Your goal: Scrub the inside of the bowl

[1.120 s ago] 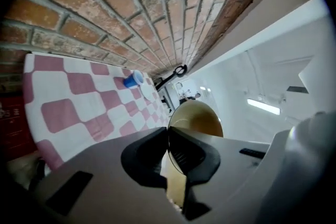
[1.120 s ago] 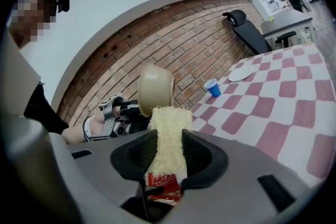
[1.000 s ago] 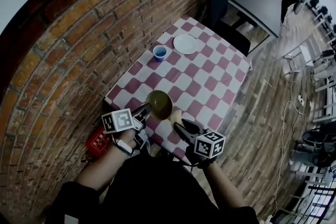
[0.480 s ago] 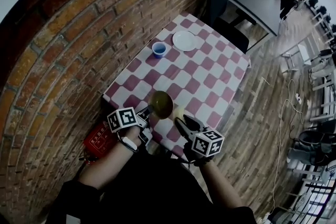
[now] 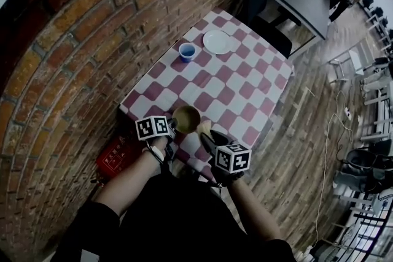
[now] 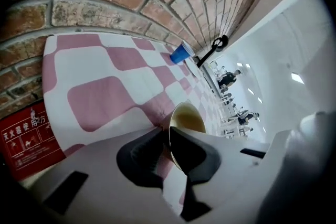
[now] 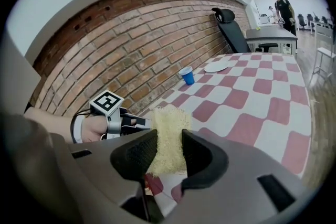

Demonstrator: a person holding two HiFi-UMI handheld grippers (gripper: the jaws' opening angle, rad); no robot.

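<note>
Clamps the bowl [image 5: 186, 118] rim in the left tool [image 6: 168, 139] by the worktop's [image 5: 245, 92] near edge; pinches a yellow sponge [image 7: 169, 131] in the right tool [image 7: 169, 152].

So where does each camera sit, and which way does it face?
Head view: on the person's head, looking steeply down at the checkered table; both forearms show.
Left gripper view: on the left gripper, looking along jaws clamping the bowl rim.
Right gripper view: on the right gripper, along jaws gripping the sponge; left hand shows.
All share the blue cup.

Black top [image 5: 184, 218], white wrist strap [image 7: 77, 128] — black-and-white marker cubes [image 5: 232, 158], black fingers [image 7: 134, 157]
</note>
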